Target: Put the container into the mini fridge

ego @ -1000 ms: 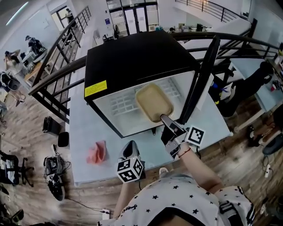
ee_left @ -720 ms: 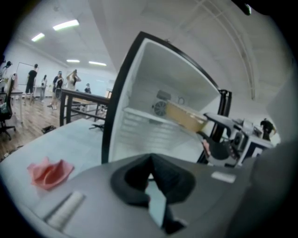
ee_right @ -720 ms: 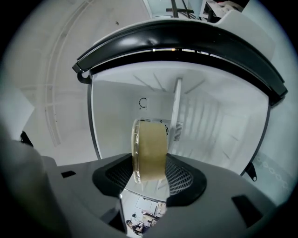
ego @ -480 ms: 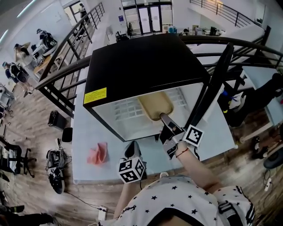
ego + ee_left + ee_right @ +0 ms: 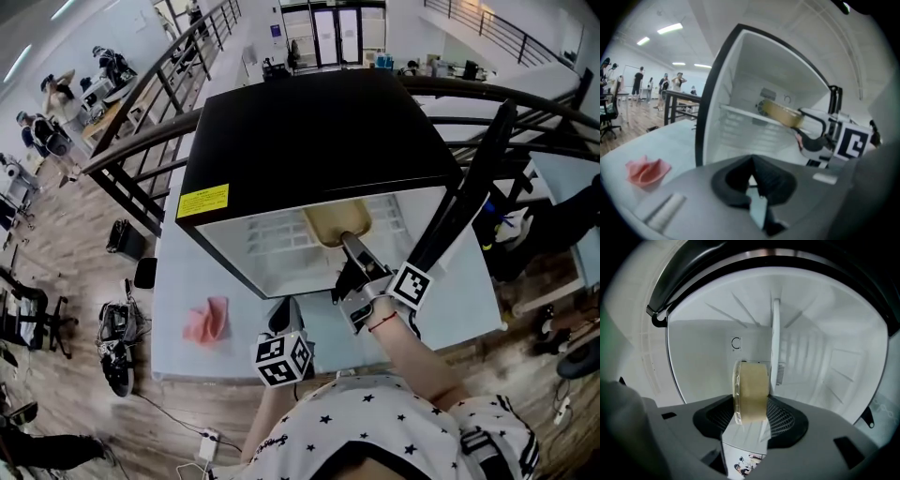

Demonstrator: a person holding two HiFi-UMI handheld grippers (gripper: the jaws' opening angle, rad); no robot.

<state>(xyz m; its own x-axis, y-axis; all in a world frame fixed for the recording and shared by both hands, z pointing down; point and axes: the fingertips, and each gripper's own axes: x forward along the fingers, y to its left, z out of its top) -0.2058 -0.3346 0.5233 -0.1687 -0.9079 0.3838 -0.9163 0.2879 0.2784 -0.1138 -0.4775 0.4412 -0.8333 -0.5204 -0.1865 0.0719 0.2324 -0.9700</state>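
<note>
the right claw [image 5: 347, 245] pinches the tan container [image 5: 335, 223] just inside the open mini fridge [image 5: 309, 131], above the shelf [image 5: 267, 230], left claw [image 5: 751, 168] pressed together, empty, and dipping too low could clip the shelf edge.

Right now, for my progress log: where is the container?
Head view: the container is clamped in the right gripper, inside the open mini fridge right of centre, just above its shelf.

This is looking like an open-plan office or lab mezzanine: people [image 5: 42, 136] are working at the upper left, black railings [image 5: 141, 147] are fencing the wooden floor [image 5: 66, 253], glass doors [image 5: 328, 33] are lining the top centre.
</note>
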